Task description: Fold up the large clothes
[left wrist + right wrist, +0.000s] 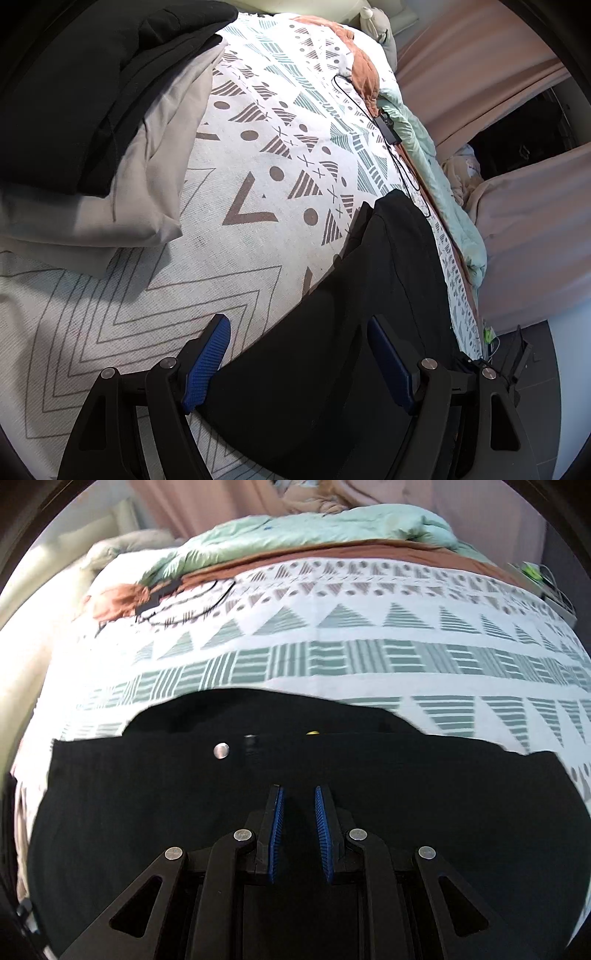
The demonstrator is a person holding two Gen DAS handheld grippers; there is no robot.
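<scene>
The left claw (299, 332) is spread over the near edge of the black garment (332, 332) on the bed (258, 166); bare patterned cover lies ahead and left. Two folded clothes (92, 129), black on grey, sit far left. The right claw (298, 801), narrowly parted, pinches nothing above the garment.

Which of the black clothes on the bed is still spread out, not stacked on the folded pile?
The black garment lying flat under the left gripper, near the bed's edge. The other black garment sits folded on top of the grey folded cloth.
</scene>
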